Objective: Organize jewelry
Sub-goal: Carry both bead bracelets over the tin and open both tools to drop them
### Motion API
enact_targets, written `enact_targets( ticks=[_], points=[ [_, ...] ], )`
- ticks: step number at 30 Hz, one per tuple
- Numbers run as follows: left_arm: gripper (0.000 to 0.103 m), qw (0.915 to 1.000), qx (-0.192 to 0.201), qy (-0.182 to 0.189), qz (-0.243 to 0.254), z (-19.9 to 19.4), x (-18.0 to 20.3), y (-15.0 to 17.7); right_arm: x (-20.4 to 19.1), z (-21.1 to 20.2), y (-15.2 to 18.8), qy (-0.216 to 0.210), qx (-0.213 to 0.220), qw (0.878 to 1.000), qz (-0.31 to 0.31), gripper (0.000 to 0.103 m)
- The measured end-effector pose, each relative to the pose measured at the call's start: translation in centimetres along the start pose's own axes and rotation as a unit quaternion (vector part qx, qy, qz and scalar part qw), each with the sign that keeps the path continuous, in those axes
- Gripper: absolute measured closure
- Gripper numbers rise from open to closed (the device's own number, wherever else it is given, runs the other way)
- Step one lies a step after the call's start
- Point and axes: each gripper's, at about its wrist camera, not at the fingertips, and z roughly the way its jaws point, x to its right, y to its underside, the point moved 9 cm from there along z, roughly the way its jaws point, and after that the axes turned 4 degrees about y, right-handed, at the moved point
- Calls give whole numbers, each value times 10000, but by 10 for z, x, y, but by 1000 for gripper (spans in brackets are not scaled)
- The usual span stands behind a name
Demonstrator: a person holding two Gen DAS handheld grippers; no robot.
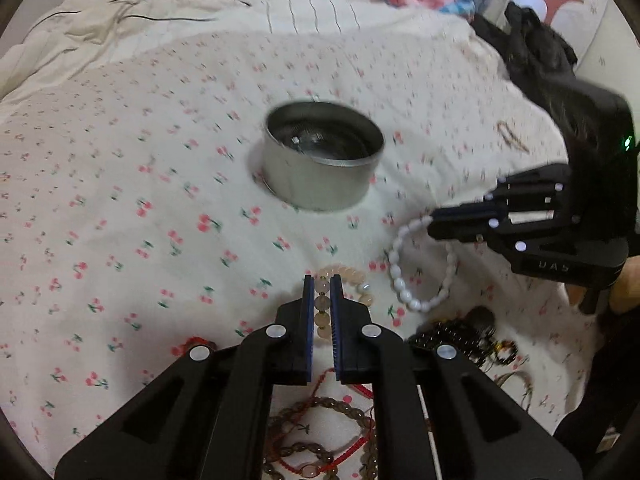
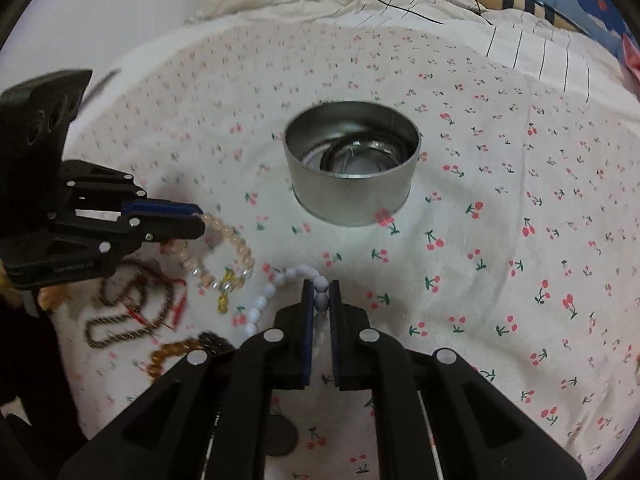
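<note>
1. The left gripper (image 1: 322,292) was nearly closed, its 2 fingers pinching the peach bead bracelet (image 1: 347,276).
2. The right gripper (image 2: 320,294) was nearly closed too, squeezing the white bead bracelet (image 2: 266,294), whose loop hung off to one side.
3. The 2 grippers were near each other, low over the cherry bedsheet (image 2: 500,240).
4. More jewelry lay in a messy pile (image 2: 132,316) just beside the left gripper.
5. The round metal tin (image 2: 352,168) sat farther ahead, with some dark bands already inside.
6. The beads were round and smooth, so I think a bracelet could slip out on the way.
7. A hanging loop might also catch the tin's rim and miss.
</note>
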Motion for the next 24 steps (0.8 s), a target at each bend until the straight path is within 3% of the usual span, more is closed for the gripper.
enact_targets(
  ticks=[6,13,20,24],
  points=[
    [96,9996,182,93,-185,-9,-5,-8,3,-20,-11,-223,344,9987,288,95],
    [96,9971,690,197,-233,-34,7,-47,-3,-53,-44,-497,985,9921,599,95],
    [96,9921,1082,419,-482,-41,14,-87,16,-91,-78,-798,1780,9713,1362,95],
    [96,9884,1282,502,-642,-36,17,-106,23,-98,-92,-847,2022,9620,1629,95]
  ],
)
